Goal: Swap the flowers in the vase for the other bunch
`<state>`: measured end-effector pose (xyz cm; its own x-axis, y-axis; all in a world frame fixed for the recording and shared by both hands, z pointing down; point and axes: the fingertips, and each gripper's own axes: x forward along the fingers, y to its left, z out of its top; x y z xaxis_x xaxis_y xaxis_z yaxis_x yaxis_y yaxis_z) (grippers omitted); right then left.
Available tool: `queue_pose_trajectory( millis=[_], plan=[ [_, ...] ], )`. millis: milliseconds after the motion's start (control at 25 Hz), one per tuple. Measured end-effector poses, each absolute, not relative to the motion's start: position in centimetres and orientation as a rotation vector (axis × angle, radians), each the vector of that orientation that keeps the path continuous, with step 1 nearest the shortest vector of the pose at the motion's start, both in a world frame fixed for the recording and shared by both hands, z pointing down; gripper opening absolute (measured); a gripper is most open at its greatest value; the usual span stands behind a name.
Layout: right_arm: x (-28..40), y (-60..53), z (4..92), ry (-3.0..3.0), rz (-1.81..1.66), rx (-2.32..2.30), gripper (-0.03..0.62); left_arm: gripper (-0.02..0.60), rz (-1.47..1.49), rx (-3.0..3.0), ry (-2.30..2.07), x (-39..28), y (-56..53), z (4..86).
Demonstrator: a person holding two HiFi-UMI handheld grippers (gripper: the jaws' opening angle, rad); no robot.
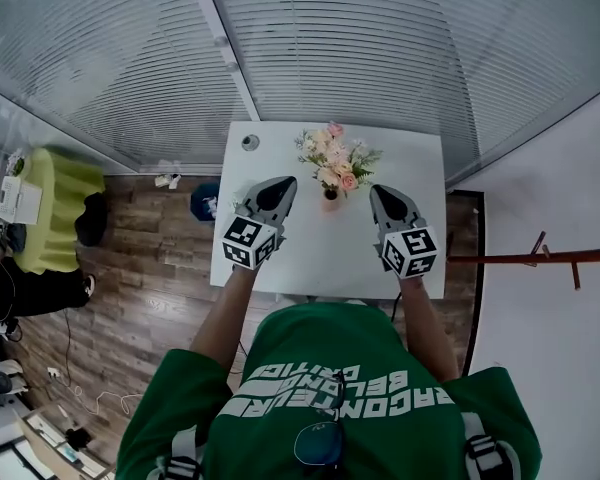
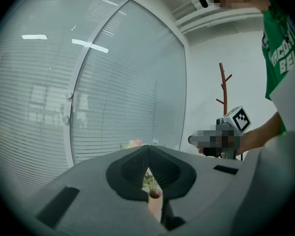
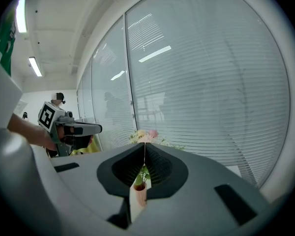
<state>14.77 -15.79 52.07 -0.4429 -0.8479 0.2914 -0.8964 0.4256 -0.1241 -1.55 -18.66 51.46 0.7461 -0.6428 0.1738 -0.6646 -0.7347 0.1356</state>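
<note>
We are at the very start, and none of the swap is done yet. The flowers, pink and pale with green leaves, stand in the vase. The vase is upright near the middle of the white table, toward the far side by the window blinds.

Our left gripper is just to the left of the vase and our right gripper is just to the right, so the vase is between them. Neither one touches it. Both point at the vase from the near side.

The jaws of both grippers are pressed fully together, and they hold nothing. In each gripper view we see the vase only through the little gap under the closed tips. It is out in front, not in the grip.

We cannot pick out the other bunch for sure in any view.

So we think all the steps are left:
- open the jaws and take hold of the stems,
- lift the flowers out of the vase,
- put them down,
- get the other bunch,
- slide it into the vase.
</note>
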Motion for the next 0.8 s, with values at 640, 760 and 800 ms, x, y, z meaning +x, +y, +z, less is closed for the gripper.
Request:
queue_pose_trajectory(
  millis=[640, 760, 800],
  plan=[
    [12.8, -14.9, 56.8, -2.434, 0.507, 1.508, 0.017, 0.008, 0.217, 2.757, -0.924, -1.7, -18.3, 53.8],
    [12.4, -14.9, 58.2, -2.417, 0.532, 1.484, 0.041, 0.008, 0.221, 2.758, -0.914, -1.7, -18.4, 54.0],
    [12.2, -15.0, 58.6, -2.412, 0.538, 1.473, 0.066, 0.008, 0.224, 2.758, -0.911, -1.8, -18.4, 54.0]
  ],
)
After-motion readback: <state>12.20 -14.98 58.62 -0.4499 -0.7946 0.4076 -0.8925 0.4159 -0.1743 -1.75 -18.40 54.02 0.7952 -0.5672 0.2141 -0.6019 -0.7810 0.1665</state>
